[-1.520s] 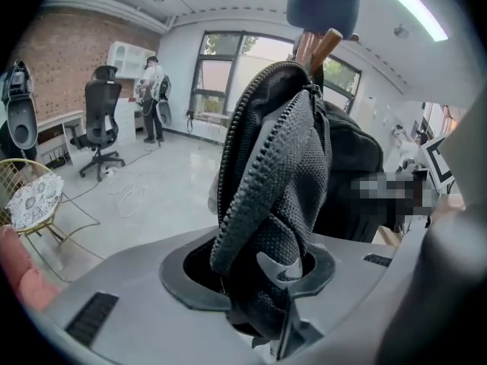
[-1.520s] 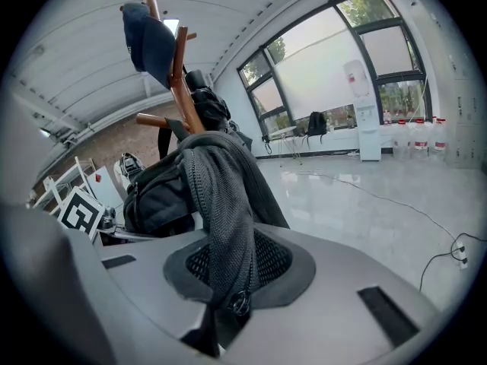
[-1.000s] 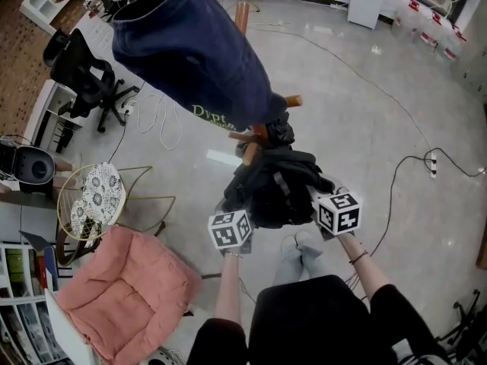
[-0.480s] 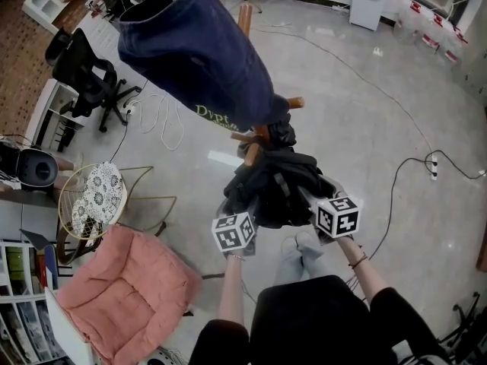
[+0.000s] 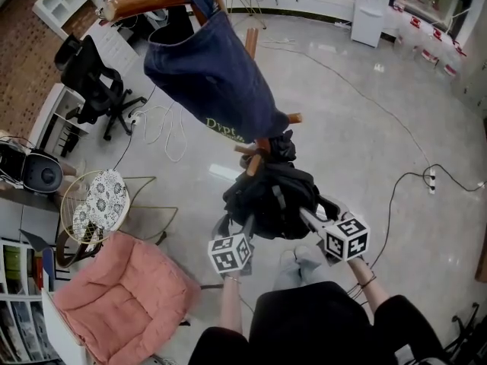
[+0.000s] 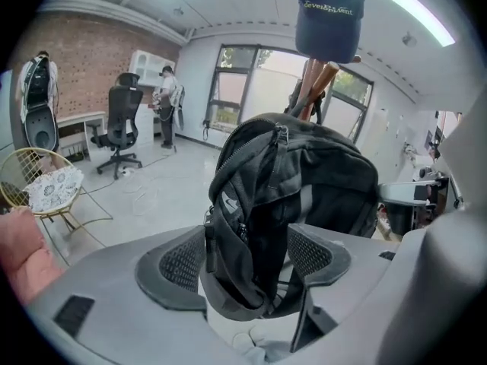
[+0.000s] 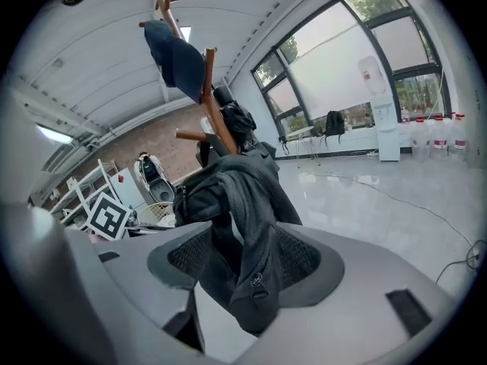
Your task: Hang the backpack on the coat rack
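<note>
A black backpack hangs from a low peg of the wooden coat rack. Its lower part sits between the jaws of both grippers. My left gripper is below the pack on its left; its jaws stand open either side of the pack's zipped bottom corner without pressing on it. My right gripper is at the pack's lower right. Its jaws are opening, and a fold of black fabric droops loose between them. A navy cloth bag hangs from an upper peg.
A pink cushioned chair and a gold wire chair stand to the left. A black office chair is farther back left. A cable runs across the grey floor on the right. White shelving stands at the left edge.
Both grippers have let go of the backpack and drawn back a little towards me. The backpack stays hanging on the rack peg.
</note>
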A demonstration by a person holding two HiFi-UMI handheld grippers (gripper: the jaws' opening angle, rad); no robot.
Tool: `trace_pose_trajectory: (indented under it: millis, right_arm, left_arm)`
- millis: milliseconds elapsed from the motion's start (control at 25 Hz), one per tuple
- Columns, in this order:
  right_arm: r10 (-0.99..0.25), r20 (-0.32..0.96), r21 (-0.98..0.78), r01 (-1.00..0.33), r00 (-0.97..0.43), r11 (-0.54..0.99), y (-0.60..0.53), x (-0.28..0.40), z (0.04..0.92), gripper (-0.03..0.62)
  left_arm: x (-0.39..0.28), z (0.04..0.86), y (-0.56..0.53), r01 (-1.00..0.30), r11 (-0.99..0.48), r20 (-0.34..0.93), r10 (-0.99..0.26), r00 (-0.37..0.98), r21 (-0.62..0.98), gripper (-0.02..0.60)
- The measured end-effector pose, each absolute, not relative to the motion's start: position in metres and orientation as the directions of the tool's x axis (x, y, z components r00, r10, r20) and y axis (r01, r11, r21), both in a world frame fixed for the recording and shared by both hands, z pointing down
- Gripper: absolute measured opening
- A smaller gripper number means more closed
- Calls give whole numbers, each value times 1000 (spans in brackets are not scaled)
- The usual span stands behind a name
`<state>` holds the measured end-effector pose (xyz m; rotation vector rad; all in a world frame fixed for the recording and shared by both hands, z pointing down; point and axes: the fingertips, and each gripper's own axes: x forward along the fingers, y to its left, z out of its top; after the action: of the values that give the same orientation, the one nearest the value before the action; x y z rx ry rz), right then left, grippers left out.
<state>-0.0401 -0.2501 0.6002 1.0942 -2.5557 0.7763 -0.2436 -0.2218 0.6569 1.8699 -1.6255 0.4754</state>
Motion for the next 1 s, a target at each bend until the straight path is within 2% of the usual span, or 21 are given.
trace_pose_trajectory:
  millis: [280, 360, 600, 760, 1000]
  right_arm:
    - [-606, 390, -382, -720, -694, 579, -238, -24, 572, 219]
    - [-610, 377, -382, -717, -697, 583, -238, -21, 562, 188]
    - [-618, 339, -350, -705, -709, 617, -237, -19, 535, 94]
    - [-632, 298, -351, -697, -716, 625, -241, -20, 516, 53]
    - [-642, 230, -355, -678, -731, 644, -247, -20, 484, 28]
  left_arm:
    - [-228, 615, -202, -974, -118, 574, -791, 211, 194, 329]
    - [-224, 603, -200, -973, -124, 549, -808, 213, 195, 315]
    - [-221, 569, -195, -979, -119, 490, -852, 185, 164, 161]
    - [-224, 548, -192, -977, -122, 447, -875, 188, 173, 110]
    - [-223, 510, -186, -975, -142, 361, -912, 197, 172, 37]
